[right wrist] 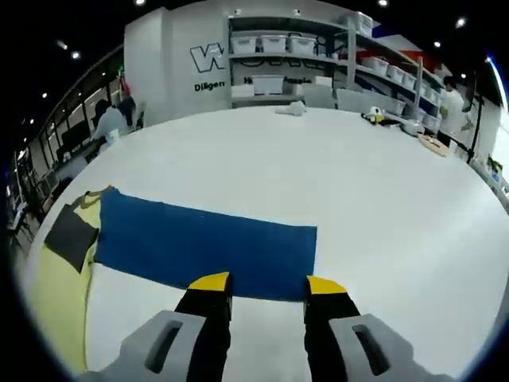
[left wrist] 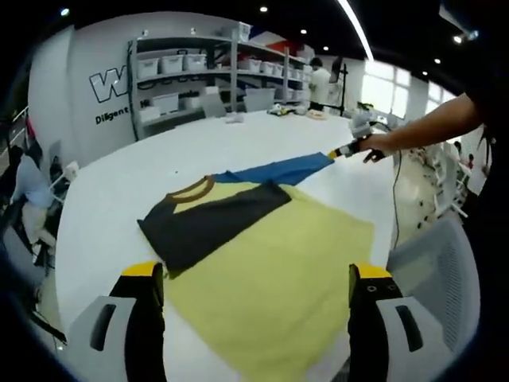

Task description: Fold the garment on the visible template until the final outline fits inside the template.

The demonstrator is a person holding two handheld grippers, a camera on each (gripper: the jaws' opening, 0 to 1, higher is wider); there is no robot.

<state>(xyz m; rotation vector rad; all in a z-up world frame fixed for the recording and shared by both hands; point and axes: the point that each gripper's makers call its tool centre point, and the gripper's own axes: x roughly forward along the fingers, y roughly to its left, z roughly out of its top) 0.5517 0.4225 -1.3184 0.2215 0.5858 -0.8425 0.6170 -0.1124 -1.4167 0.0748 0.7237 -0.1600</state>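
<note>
Spreading across a big white table, with shelves of bins along the back wall and a person standing far off. Lying flat near the front edge: a yellow shirt, brown collar at the far end, black sleeve already folded in over the chest, blue sleeve stretched straight out to the side. No template outline to be made out on the table from either view.

Hovering over the near hem in the left gripper view, left gripper with yellow-tipped jaws spread wide, nothing between them, the shirt well ahead and below. Reaching in from the right of that same view, a hand with the right gripper at the blue cuff.

Looking down the right gripper view: blue sleeve laid out ahead, right gripper sitting at its near edge, jaws parted with the cloth edge between the tips; hard to tell whether pinching yet or just lined up.

Reads as the second sleeve fold, early in the job. Next move calls for closing on the cuff, lifting it clear and carrying it back over the chest onto the black sleeve, keeping the body from dragging; then folding the hem up with the left.
</note>
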